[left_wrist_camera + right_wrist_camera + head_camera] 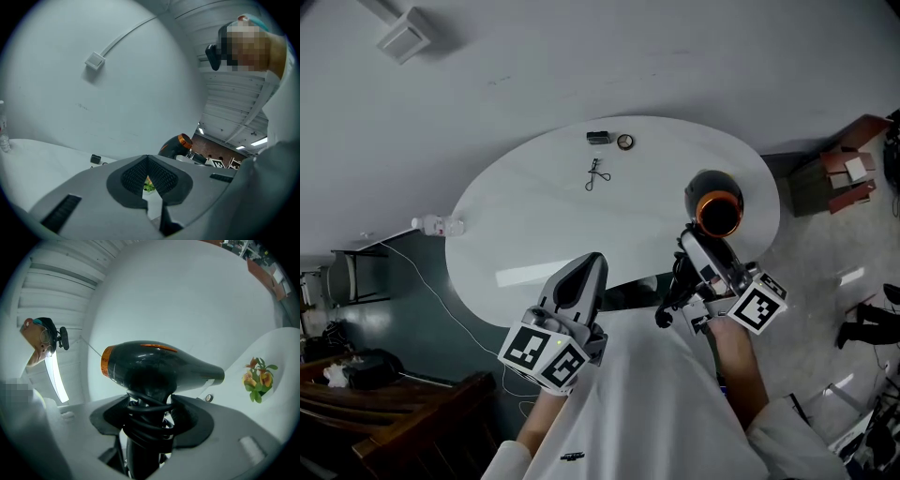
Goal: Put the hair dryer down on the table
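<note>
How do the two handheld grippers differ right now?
The right gripper clamps the hair dryer by its cord-wrapped handle; the left gripper holds nothing. The left gripper's jaws meet at the tips; the right gripper's are kept apart by the handle. Both carry a marker cube.

White oval table (534,220) is standing before a pale grey wall (694,56) that is bearing a small white box (403,39); dark wooden furniture (384,427) is occupying the lower left; ceiling strip lights (259,140) are glowing.
</note>
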Available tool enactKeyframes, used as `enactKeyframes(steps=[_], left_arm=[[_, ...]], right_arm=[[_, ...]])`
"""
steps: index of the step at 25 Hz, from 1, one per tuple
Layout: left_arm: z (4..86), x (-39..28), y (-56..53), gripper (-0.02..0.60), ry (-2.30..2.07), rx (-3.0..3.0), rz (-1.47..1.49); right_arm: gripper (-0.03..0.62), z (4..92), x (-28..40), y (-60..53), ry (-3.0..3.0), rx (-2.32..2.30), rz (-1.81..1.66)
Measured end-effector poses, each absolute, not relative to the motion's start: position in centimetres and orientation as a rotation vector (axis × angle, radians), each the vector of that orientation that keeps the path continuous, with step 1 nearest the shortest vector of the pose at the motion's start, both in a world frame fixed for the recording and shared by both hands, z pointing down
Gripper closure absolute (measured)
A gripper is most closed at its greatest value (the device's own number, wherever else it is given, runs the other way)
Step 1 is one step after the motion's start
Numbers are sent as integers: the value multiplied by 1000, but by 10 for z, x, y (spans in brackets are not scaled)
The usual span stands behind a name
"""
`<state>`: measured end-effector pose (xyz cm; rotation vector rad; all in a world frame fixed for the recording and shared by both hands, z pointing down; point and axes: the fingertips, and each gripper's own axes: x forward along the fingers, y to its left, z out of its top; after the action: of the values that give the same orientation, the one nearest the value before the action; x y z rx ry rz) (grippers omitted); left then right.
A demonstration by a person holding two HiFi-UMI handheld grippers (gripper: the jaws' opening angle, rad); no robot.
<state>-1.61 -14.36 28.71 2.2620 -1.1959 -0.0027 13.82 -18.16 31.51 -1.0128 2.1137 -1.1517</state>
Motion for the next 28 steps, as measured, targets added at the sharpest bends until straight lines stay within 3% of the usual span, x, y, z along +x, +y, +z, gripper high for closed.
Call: enactKeyframes(steps=[28], left_arm=[[344,-17,-164,572,-1168,2139,39]], right_arm=[[315,408,130,-251,2289,-1248,-1216]])
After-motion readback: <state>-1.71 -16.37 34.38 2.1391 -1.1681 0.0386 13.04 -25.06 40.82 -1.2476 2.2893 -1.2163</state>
